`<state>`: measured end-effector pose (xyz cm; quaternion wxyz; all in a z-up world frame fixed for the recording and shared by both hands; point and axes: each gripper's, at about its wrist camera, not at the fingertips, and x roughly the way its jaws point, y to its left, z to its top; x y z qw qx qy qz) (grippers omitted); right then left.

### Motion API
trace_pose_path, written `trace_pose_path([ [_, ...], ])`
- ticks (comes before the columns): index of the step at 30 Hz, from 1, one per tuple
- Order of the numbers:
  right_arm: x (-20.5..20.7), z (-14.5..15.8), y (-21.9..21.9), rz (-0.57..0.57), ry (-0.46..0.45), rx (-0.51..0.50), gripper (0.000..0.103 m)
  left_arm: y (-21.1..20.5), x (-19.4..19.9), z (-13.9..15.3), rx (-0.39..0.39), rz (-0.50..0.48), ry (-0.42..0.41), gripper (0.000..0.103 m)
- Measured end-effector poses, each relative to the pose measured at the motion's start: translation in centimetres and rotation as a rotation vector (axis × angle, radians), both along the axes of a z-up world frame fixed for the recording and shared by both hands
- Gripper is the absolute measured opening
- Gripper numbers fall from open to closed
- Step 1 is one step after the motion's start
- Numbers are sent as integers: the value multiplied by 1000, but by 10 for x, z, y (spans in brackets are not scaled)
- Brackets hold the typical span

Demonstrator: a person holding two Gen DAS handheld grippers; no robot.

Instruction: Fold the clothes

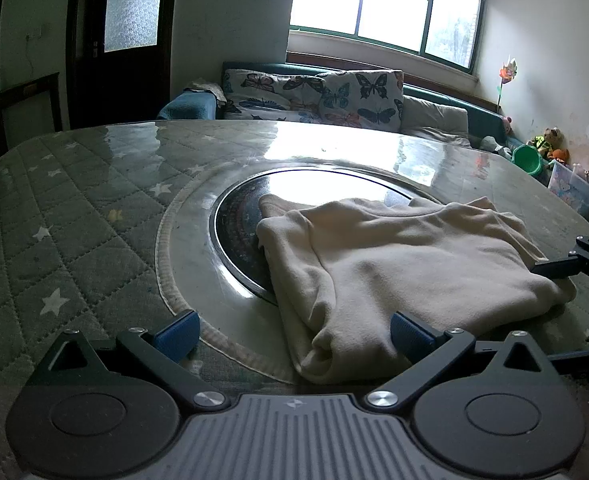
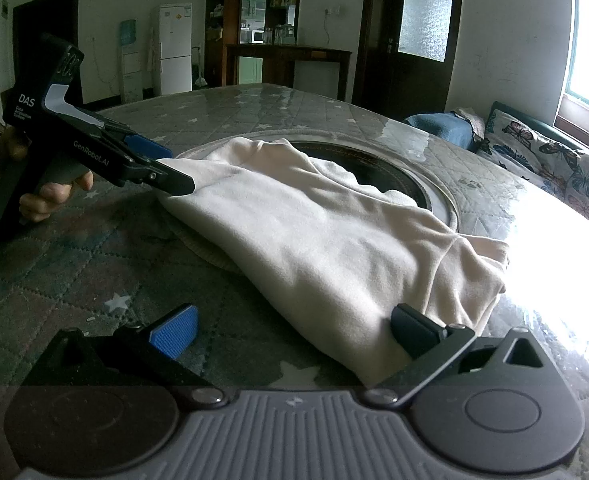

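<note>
Cloth [image 1: 406, 256] lies half-folded on the table [image 1: 74, 208]; both tools, left tool [image 1: 294, 336] and right tool [image 2: 294, 330], gape wide, so nip each near corner fully before lifting together.

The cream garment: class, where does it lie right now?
The cream garment lies folded on the quilted table, partly over the dark round inset, between the open left gripper and right gripper.

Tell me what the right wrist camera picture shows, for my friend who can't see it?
A cream-coloured garment lies folded on a quilted star-patterned table, partly over a dark round plate in the middle. The right gripper is open at the cloth's near edge. The left gripper, held in a hand, reaches the cloth's far left corner.
</note>
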<state>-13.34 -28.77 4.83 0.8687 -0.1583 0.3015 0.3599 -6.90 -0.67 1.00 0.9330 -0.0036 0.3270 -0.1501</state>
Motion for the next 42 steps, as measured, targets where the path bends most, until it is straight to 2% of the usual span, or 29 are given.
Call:
trace_pose_path([
  [21,-1,1,0,3,-21,-8,103,3,-1,4,10,-1,-9,103],
  [27,-1,10,-3,0,0,17,103,8,-3,14,-2,-4,-27,103],
  [30,-1,18,-9,-10,32,63,103,9,-2,21,-17,-6,-36,103],
  [36,7,32,-25,-103,45,111,103,2,5,27,-29,-34,-39,103],
  [42,30,32,-44,-247,56,119,92,-9,18,27,-25,-58,-14,103],
])
